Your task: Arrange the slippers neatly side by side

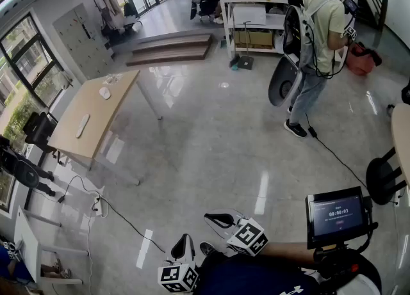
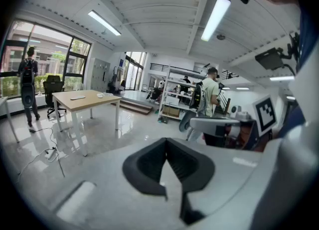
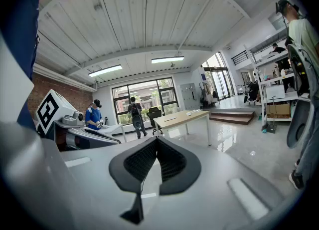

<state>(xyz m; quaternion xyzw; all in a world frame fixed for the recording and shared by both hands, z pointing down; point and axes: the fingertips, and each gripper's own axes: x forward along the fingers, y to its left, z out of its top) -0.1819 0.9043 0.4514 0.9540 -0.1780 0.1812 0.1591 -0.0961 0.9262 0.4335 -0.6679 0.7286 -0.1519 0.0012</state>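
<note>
No slippers show in any view. Both grippers are held low, close to the person's body, at the bottom of the head view. My left gripper [image 1: 184, 241] has its marker cube toward the body, and its dark pads [image 2: 149, 166] meet with nothing between them. My right gripper [image 1: 213, 218] lies just right of it, also shut and empty; its ribbed pads [image 3: 142, 163] close together over the bare floor. Each gripper sees the other: the right gripper [image 2: 219, 124] at mid-right, the left gripper [image 3: 87, 135] at the left.
A wooden table [image 1: 96, 114] stands at the left with a power cable [image 1: 115, 214] trailing over the glossy floor. A person with a backpack [image 1: 317, 31] stands by shelving [image 1: 256, 12] at the back. Steps [image 1: 170, 47], a small screen [image 1: 336, 214] and a black chair [image 1: 384, 175] are also around.
</note>
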